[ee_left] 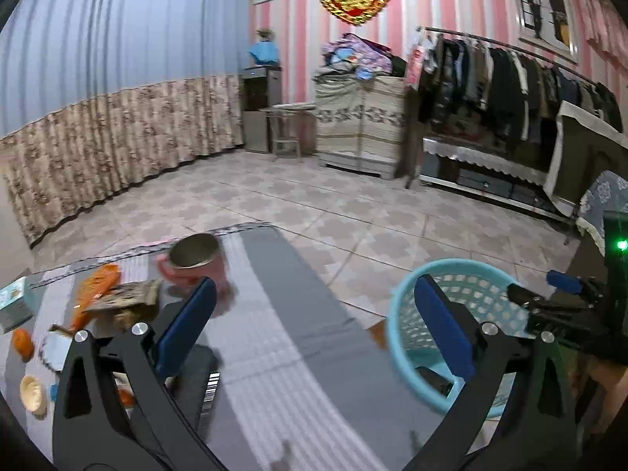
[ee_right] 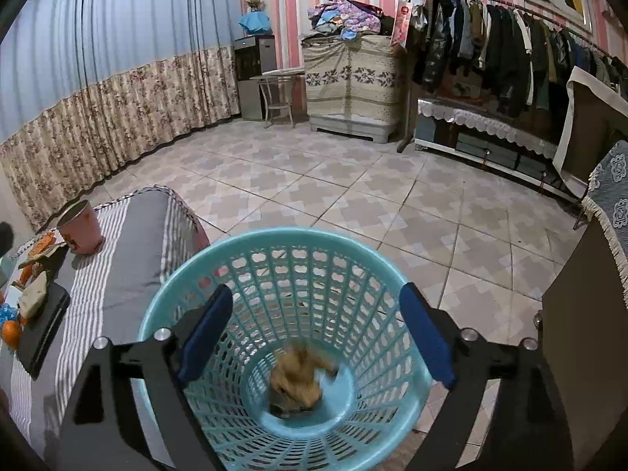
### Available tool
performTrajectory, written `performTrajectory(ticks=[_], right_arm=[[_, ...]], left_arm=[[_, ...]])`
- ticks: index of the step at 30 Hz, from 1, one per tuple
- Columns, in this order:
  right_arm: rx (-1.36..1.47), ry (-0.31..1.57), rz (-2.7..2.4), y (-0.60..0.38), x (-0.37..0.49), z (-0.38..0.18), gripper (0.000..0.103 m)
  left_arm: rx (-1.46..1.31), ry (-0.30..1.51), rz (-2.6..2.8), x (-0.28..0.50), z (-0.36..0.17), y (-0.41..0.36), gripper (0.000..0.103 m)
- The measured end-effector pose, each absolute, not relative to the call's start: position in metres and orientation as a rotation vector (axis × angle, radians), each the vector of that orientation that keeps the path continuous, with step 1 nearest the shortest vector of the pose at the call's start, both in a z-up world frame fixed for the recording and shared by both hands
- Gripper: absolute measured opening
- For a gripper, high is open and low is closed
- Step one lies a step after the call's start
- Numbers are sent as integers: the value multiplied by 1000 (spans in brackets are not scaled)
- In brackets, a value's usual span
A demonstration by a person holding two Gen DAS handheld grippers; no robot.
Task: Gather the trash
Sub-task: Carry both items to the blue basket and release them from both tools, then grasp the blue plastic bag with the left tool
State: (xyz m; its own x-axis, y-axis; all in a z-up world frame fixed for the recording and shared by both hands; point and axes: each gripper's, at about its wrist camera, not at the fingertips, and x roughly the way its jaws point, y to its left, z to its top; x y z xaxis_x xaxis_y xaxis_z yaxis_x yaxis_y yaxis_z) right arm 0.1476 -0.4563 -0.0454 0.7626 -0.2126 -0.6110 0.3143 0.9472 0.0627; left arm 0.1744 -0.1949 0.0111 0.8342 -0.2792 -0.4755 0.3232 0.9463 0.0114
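1. left wrist view: the left gripper [ee_left: 312, 327] stands with its fingers spread wide and nothing between them, above the striped cloth [ee_left: 274, 353] on the table. the leftover litter sits off to its left: an orange wrapper [ee_left: 96, 284], a torn cardboard scrap [ee_left: 125, 300] and bits near the pink cup [ee_left: 198, 265]. the blue basket [ee_left: 408, 353] stands just past the table's edge, on the right.

2. right wrist view: the right gripper [ee_right: 318, 337] hangs over the basket's [ee_right: 392, 404] mouth, fingers wide apart and empty. a brownish crumpled piece [ee_right: 296, 384], blurred, lies at the bottom of the basket.

3. my reading: one piece looks just dropped in. next, i'd guess, the left gripper needs to swing left to the wrapper or cardboard and close on it, without knocking over the cup.
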Motion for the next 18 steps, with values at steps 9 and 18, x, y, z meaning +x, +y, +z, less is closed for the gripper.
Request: performTrajectory(ticks=[9, 18], right_arm=[[125, 584, -303, -431, 140, -34, 92], [91, 559, -232, -374, 139, -32, 92]], left_arm=[[72, 475, -165, 165, 12, -104, 98], [43, 547, 16, 167, -23, 6, 97]])
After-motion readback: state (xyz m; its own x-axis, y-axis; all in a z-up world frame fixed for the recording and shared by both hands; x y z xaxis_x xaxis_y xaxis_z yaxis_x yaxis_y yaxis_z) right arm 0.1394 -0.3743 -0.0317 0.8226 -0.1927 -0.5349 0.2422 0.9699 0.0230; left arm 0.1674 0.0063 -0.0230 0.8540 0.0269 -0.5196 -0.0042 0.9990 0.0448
